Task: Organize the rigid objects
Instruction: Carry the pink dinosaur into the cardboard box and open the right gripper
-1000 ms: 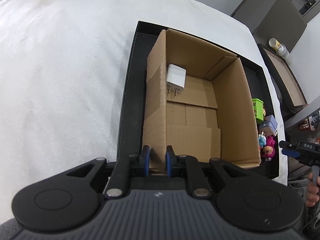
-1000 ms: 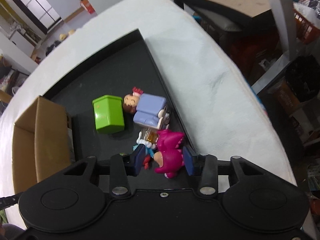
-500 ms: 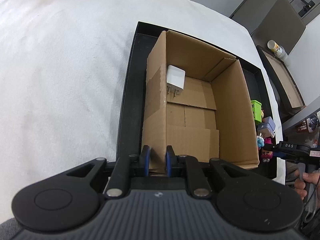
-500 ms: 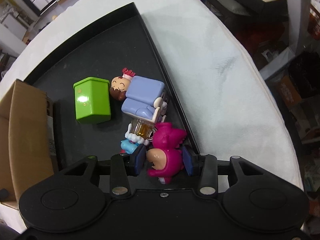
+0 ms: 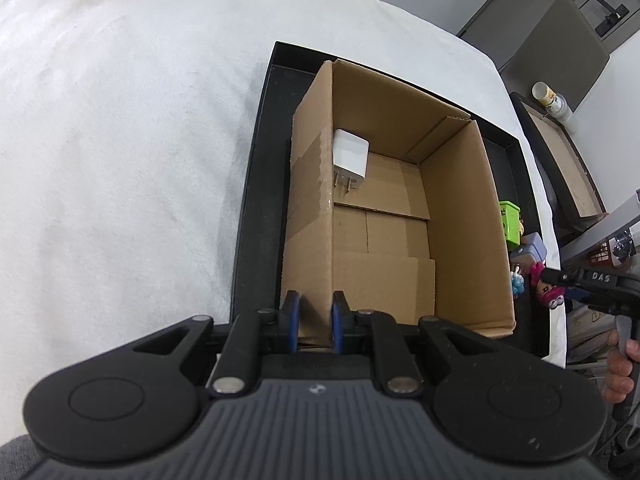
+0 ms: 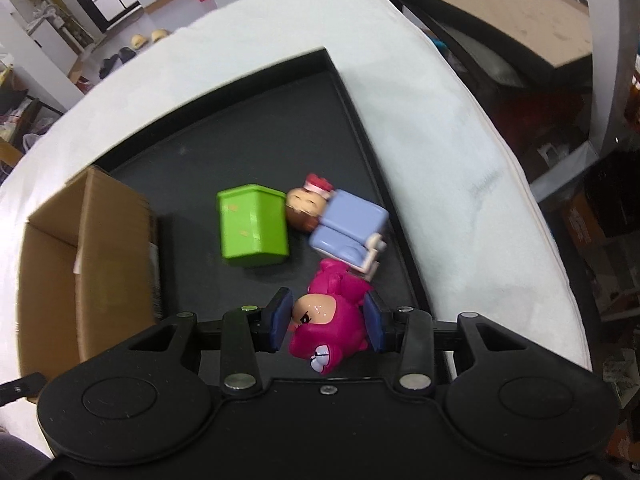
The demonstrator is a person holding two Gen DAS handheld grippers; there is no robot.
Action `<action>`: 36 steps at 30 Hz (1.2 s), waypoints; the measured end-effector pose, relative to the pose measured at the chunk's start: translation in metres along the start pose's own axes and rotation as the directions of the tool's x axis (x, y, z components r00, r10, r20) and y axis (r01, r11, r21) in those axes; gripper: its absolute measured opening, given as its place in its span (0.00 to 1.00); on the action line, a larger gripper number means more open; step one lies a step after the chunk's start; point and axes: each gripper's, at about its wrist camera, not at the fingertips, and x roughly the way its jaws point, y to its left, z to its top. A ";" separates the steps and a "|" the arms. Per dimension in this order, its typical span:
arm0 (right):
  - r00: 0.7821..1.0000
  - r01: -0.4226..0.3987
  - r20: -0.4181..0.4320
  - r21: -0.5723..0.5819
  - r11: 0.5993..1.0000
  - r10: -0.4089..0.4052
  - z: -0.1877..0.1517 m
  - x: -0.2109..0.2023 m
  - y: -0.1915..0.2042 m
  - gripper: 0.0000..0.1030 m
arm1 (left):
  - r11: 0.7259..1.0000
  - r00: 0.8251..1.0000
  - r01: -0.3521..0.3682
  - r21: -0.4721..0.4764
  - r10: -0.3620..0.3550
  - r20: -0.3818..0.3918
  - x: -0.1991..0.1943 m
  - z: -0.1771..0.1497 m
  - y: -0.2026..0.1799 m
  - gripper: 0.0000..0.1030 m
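Pink figurine [image 6: 328, 320] sits btwn the blue pads of the right hand-held gripper [image 6: 326, 322], bottom centre of the right wrist view; pads press it on both sides, so that gripper is clamped on it. Figurine lies tilted, face toward the camera. In the left wrist view the same toy [image 5: 550, 294] shows at the right edge, w/ the right hand-held gripper [image 5: 560, 280] coming in from the right and a person's fingers [image 5: 622, 364] on its handle.

Just above the pink one in the right wrist view: a lavender-blue block figurine [image 6: 344, 228] lying on its side, its round head touching a green toy bin [image 6: 252, 226] to the left. All rest on a black tray [image 6: 240, 152]. Cardboard box [image 6: 80, 264] stands on the same tray, left side of the frame.

Left wrist view: left hand-held gripper [image 5: 314, 320], bottom centre, is closed on the near-left wall of the cardboard box [image 5: 460, 220], one pad inside, one outside. Box is open-topped; a white charger plug [image 5: 350, 158] leans against the left wall inside, prongs pointing toward the camera. Black tray [image 5: 256, 184] sits on a white-covered tabletop [image 5: 120, 160] filling the left half of the frame.
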 end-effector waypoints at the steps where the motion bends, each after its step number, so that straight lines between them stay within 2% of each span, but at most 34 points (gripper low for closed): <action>1: 1.000 -0.005 0.005 -0.005 1.000 0.005 0.001 -0.002 0.005 0.37 | 1.000 1.000 0.002 0.000 -0.002 0.000 0.000 0.000 0.000 0.15; 10: 0.996 -0.032 0.085 -0.079 0.996 0.039 0.017 -0.027 0.051 0.37 | 1.000 1.000 0.016 0.010 -0.016 0.004 0.000 -0.001 0.002 0.15; 19: 0.988 -0.080 0.118 -0.155 0.985 0.099 0.039 -0.033 0.104 0.38 | 0.999 0.999 0.031 0.008 -0.031 0.012 -0.003 -0.002 0.004 0.15; 29: 0.982 -0.118 0.111 -0.256 0.960 0.150 0.046 -0.030 0.163 0.38 | 0.999 0.999 0.050 0.007 -0.050 0.006 -0.003 0.000 0.009 0.15; 36: 0.984 -0.118 0.098 -0.289 0.950 0.152 0.043 -0.020 0.190 0.38 | 0.997 0.997 0.077 -0.005 -0.077 -0.002 -0.001 0.001 0.012 0.16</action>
